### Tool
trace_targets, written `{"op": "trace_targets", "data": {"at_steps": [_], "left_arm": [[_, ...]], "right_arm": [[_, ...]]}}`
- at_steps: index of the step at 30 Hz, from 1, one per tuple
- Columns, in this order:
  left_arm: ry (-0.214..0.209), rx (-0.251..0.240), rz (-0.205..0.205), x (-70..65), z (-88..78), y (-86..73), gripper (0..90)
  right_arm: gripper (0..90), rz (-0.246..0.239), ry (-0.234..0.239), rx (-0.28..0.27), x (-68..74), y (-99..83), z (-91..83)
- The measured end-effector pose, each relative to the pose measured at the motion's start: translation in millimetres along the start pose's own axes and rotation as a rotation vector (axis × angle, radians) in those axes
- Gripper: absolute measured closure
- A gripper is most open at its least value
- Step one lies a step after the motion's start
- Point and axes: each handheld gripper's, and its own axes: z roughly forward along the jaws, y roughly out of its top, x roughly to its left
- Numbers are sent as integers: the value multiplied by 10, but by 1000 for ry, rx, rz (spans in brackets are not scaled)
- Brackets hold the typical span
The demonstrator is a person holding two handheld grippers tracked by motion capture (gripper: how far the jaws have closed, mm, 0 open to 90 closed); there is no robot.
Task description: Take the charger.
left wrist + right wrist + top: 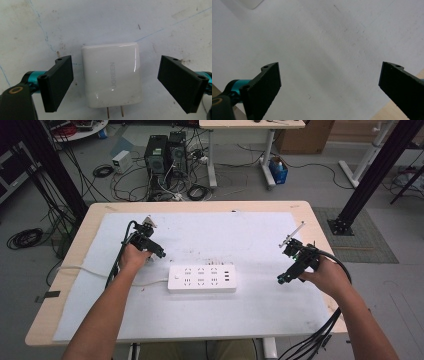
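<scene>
**Charger between my left jaws, not yet gripped**

Charger [112, 75] sits flat on the white mat [250, 235], between the jaws of my left gripper [115, 83]. In the left gripper view it is a glossy white block with grey lettering on its top face and two metal prongs pointing back toward me. Both black pads stand clear of it: the left one is just beside its side wall, the right one farther off, with bare mat showing in each gap. So the jaws are partly open around the block, and nothing is clamped.

From the high view, my left gripper [159, 253] is low over the mat toward the desk's left side, just beside the upper left corner of the white power strip [202, 279]. The strip lies near the middle of the mat, its long side running parallel with the desk's near edge, and its cable leaves it toward the left edge.

My right gripper [283, 279] hangs over the mat near the desk's right edge, well apart from the strip. In the right gripper view its jaws are spread wide with only bare mat between them; it holds nothing. A sliver of wooden desk [402, 112] shows at the lower right corner there.
</scene>
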Motion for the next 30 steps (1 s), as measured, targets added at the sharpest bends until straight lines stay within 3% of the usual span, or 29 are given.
{"op": "trace_targets", "data": {"at_steps": [18, 26, 30], "left_arm": [[42, 6, 5, 36, 28, -27, 249], [34, 15, 15, 37, 46, -22, 285], [26, 1, 36, 40, 20, -30, 359]], "right_arm": [[35, -2, 7, 4, -13, -20, 26], [35, 1, 11, 7, -20, -20, 46], [35, 1, 13, 7, -24, -20, 47]]}}
